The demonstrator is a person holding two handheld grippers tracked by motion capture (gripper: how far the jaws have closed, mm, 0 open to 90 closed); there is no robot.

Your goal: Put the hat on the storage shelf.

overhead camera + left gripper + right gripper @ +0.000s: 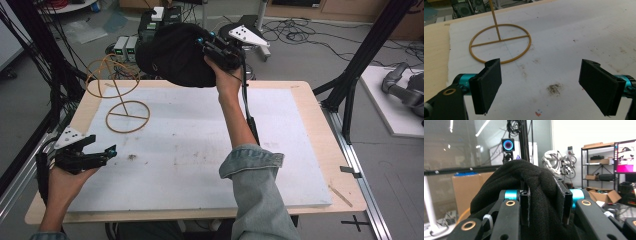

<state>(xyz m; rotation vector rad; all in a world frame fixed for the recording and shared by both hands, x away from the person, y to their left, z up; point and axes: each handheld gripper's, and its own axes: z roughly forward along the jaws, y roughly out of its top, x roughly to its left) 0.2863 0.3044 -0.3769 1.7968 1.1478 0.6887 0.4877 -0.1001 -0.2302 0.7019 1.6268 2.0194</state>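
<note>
The right gripper (207, 47) is clenched on a black hat (175, 55) — in the right gripper view a fold of the cloth (541, 202) is pinched between its jaws. The hat hangs in the air at the table's far edge, bulging away from the jaws toward the wire stand (117, 92). Its long axis runs roughly level, across from the jaws toward the stand's top loop; which way its opening faces cannot be told.

The left gripper (102, 152) sits near the table's front left corner, jaws wide apart with nothing between them, the stand's ring base (500, 43) just beyond.

Judging by this, the pick-up is done — what seems left is carrying the hat over and settling it on the stand.
</note>
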